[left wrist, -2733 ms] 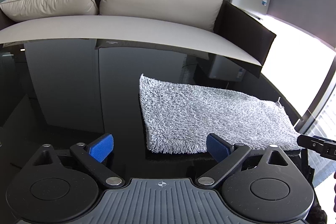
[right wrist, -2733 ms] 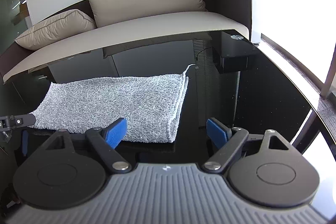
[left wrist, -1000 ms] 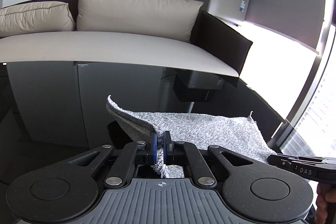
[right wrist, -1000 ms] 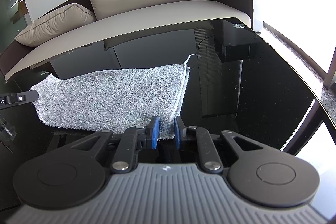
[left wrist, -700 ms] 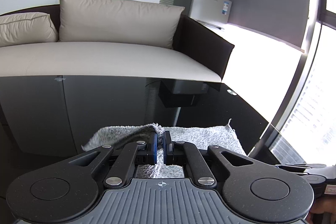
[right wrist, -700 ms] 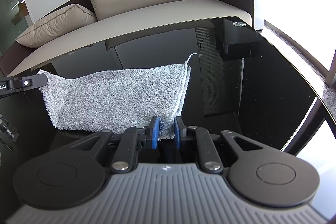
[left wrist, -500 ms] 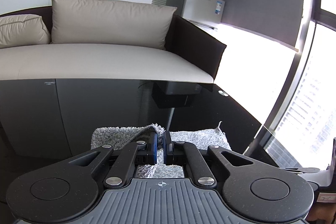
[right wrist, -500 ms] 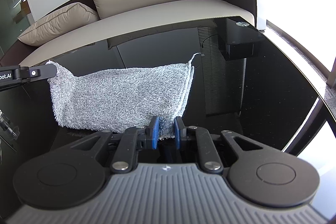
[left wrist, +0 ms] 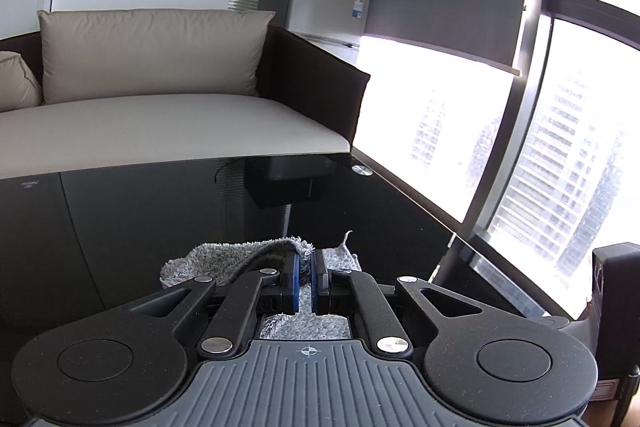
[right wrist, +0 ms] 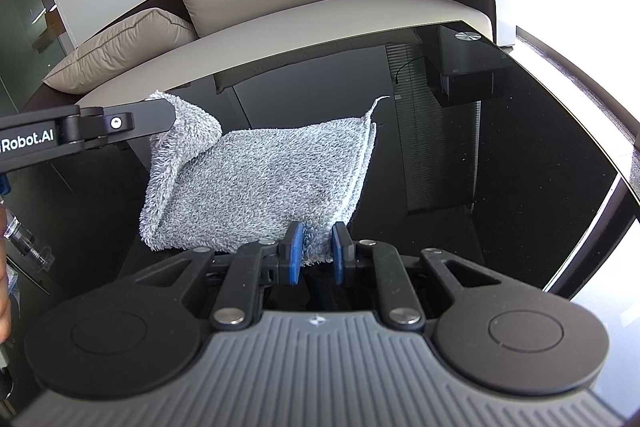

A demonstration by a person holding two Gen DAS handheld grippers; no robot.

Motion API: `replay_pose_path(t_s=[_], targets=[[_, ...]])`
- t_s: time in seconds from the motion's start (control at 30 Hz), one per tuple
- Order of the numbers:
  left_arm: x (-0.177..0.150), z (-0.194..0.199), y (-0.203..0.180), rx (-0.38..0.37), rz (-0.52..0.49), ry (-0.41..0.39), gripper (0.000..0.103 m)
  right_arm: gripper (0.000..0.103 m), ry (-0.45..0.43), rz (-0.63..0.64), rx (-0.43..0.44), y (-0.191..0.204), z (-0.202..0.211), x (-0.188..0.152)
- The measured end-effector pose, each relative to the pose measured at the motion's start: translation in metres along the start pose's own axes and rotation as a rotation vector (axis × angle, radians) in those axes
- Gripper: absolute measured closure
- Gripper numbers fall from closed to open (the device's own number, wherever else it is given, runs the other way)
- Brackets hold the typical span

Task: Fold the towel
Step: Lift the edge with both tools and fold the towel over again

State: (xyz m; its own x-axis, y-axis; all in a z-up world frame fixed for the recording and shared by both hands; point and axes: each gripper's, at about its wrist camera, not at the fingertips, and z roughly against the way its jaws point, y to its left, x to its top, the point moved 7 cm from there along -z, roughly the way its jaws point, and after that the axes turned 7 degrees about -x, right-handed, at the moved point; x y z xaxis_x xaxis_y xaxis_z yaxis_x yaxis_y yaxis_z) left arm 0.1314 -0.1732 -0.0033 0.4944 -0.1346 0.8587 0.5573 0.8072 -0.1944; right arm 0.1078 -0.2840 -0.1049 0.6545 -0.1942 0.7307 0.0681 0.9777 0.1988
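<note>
Underneath, the black glass table (right wrist: pixel 520 147) carries the grey towel (right wrist: pixel 272 187), its left end lifted and curling over toward the right, presumably to halve it. That end is clamped in the left gripper (left wrist: pixel 305 281); the right gripper (right wrist: pixel 314 251) pins the near right corner as an anchor.

Beige sofa (left wrist: pixel 168 115), black glass table (right wrist: pixel 520 155), bright window (left wrist: pixel 560 187).
</note>
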Motion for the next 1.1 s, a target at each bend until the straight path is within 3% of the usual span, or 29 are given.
replay_pose_path(t_s=[0.43, 1.1], targets=[[-0.014, -0.021, -0.021, -0.096, -0.003, 0.075, 0.098, 0.086, 0.011, -0.003, 0.027, -0.001, 0.003, 0.000], [-0.029, -0.032, -0.015, -0.154, 0.029, 0.143, 0.098, 0.086, 0.015, 0.024, 0.018, -0.004, 0.009, 0.000]])
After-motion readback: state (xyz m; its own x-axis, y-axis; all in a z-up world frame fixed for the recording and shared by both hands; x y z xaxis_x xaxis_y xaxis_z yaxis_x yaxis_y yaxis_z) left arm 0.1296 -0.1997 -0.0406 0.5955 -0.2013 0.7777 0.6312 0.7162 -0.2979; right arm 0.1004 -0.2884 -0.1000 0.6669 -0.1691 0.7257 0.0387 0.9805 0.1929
